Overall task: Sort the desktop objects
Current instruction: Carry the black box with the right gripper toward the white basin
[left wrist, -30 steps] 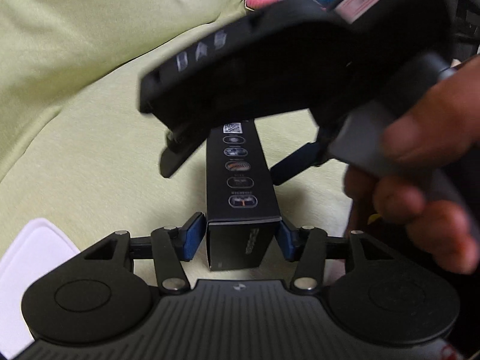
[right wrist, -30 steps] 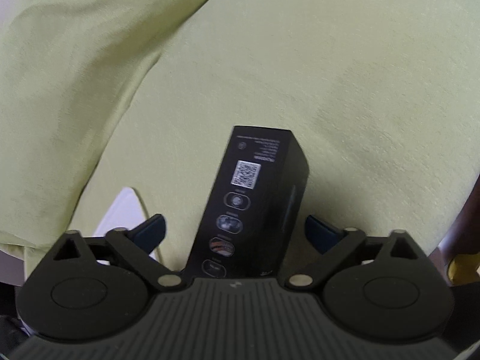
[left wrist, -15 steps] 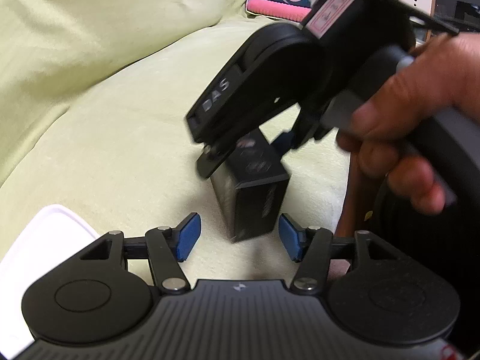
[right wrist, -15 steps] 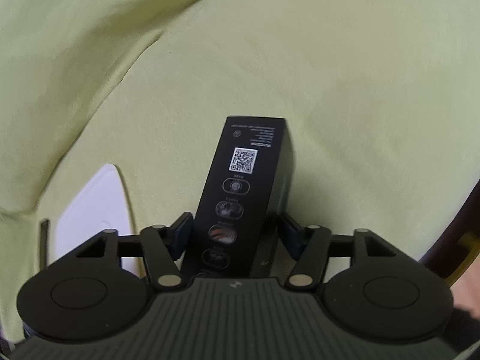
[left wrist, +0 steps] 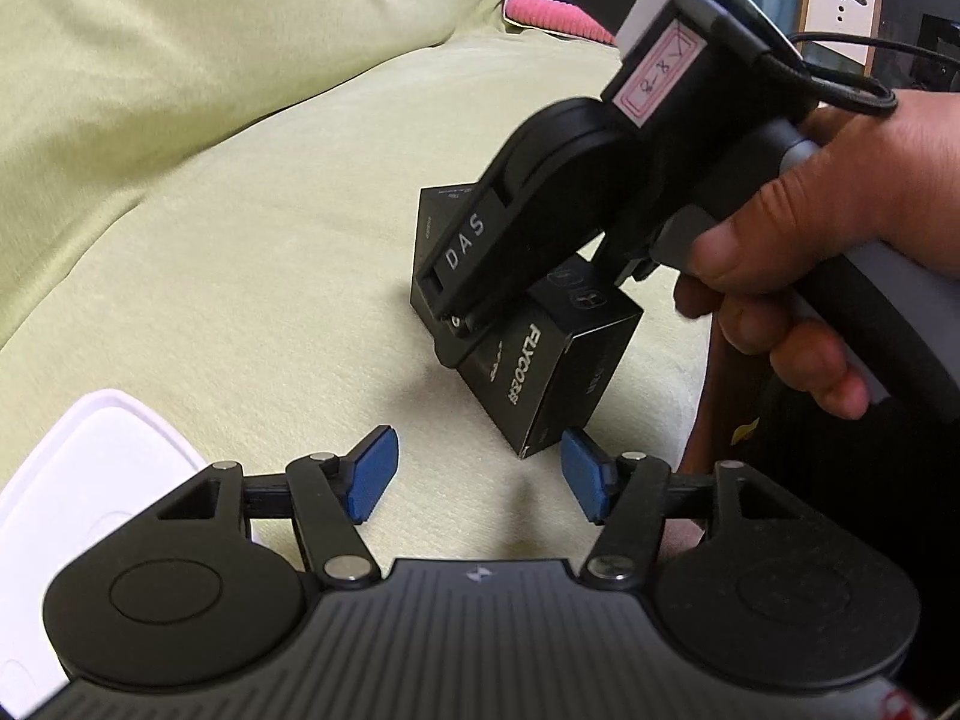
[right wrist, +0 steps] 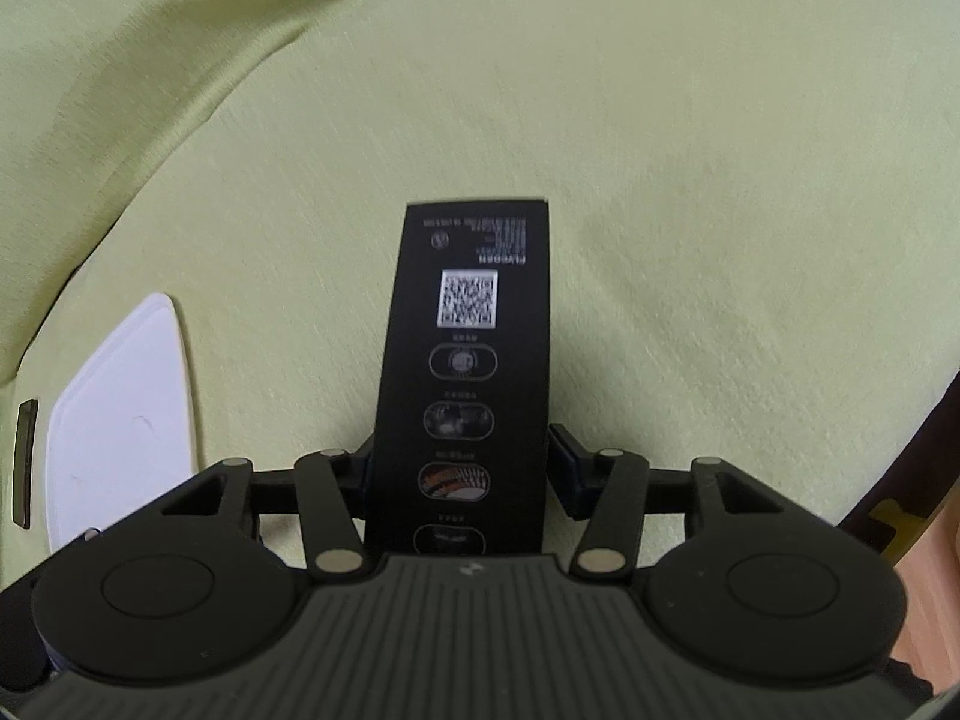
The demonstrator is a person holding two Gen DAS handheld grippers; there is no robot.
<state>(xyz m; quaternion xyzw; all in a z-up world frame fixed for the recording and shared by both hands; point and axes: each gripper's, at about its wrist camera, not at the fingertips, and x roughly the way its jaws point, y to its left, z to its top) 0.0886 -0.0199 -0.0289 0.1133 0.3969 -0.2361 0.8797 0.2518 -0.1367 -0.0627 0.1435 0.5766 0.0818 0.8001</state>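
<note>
- A white tray (left wrist: 78,480) lies at the far left on the yellow-green cushion (left wrist: 252,228), partly behind the left gripper's body; the right wrist view shows it (right wrist: 120,414) at the left edge too.
- The left gripper (left wrist: 477,474) hangs low over the cushion, its jaws wide and holding nothing, blue pads (left wrist: 372,474) bare.
- Just past its right pad sits the black box (left wrist: 540,372), one corner close to that pad.
- The right gripper (right wrist: 459,474) has its jaws narrowed against both long sides of the black box (right wrist: 468,360), QR label facing up.
- In the left wrist view the box is tilted, its near end low over the cushion.
- At the right, a hand (left wrist: 828,252) grips the right gripper's handle.
</note>
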